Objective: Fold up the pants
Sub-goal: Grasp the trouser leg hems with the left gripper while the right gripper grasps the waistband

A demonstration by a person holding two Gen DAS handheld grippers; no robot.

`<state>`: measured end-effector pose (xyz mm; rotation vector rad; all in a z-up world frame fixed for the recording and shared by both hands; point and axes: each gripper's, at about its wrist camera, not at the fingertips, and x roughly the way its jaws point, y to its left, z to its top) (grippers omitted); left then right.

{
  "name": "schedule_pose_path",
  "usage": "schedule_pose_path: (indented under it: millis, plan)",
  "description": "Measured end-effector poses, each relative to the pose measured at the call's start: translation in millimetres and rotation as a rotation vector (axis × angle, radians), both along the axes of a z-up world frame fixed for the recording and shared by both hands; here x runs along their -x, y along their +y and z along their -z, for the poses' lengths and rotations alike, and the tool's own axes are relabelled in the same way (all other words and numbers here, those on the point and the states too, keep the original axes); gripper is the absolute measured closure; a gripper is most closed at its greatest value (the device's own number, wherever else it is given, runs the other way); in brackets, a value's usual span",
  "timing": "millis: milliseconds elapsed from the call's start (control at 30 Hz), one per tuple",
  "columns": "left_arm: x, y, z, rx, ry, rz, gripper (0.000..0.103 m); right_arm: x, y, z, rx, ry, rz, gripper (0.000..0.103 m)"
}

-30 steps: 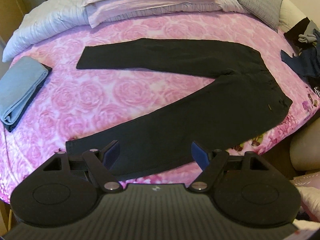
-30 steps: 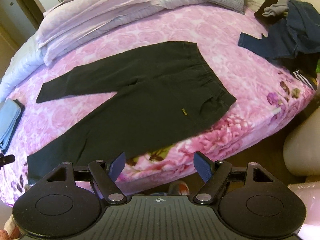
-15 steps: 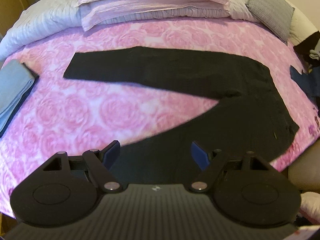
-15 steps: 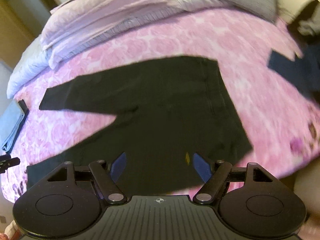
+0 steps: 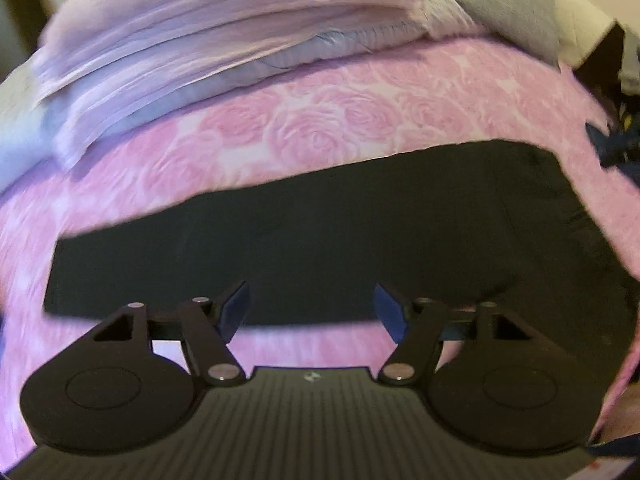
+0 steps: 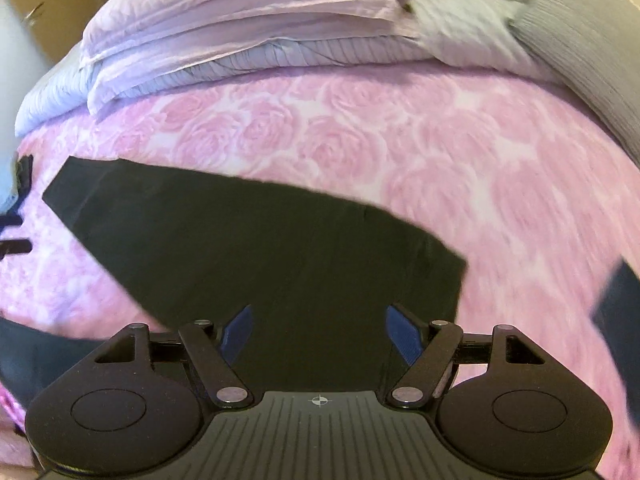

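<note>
Lying flat on the pink rose-print bedspread (image 5: 320,128), the black fabric pants (image 5: 320,240) leave open room all round. Left gripper (image 5: 311,307) is closing with nothing pinched; right gripper (image 6: 319,330) hangs released over the cloth.

Black pants (image 5: 320,240) lie on a pink rose-patterned bedspread (image 6: 400,140), with lilac bedding (image 6: 240,12) and a grey pillow (image 6: 580,40).

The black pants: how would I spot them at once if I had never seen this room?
Find the bed with the pink rose-patterned cover. The black pants lie spread flat on it, in front of the stacked lilac bedding. Nothing else on the cover is such a large, plain black shape.
</note>
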<state>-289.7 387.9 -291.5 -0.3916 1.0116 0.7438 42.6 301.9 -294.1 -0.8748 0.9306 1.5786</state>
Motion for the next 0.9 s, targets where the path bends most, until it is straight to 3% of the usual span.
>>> schedule_pose_path:
  millis: [167, 367, 567, 733, 800, 867, 900]
  plan:
    - [-46.5, 73.1, 55.4, 0.001, 0.036, 0.128, 0.047, -6.6, 72.1, 48.7, 0.0, -0.039, -0.101, 0.033]
    - [-79.5, 139.5, 105.5, -0.01, 0.113, 0.316, 0.05, -17.4, 140.9, 85.5, 0.006, -0.049, -0.187, 0.033]
    - [-80.9, 181.4, 143.6, 0.032, 0.209, 0.455, 0.055, -20.8, 169.2, 122.2, 0.072, -0.024, -0.237, 0.033]
    - [-69.0, 200.3, 148.4, 0.125, 0.162, 0.528, 0.054, -17.7, 171.4, 149.7, 0.15, -0.021, -0.259, 0.033]
    - [-68.1, 198.2, 150.9, 0.123, 0.164, 0.56, 0.055, -15.2, 168.5, 150.7, 0.139, -0.024, -0.257, 0.04]
    - [-69.5, 196.8, 153.0, 0.122, 0.167, 0.557, 0.057, -10.9, 163.4, 147.6, 0.125, -0.046, -0.264, 0.057]
    - [-69.4, 193.7, 153.0, 0.11, 0.169, 0.565, 0.062, -9.4, 159.4, 145.1, 0.115, -0.06, -0.272, 0.061]
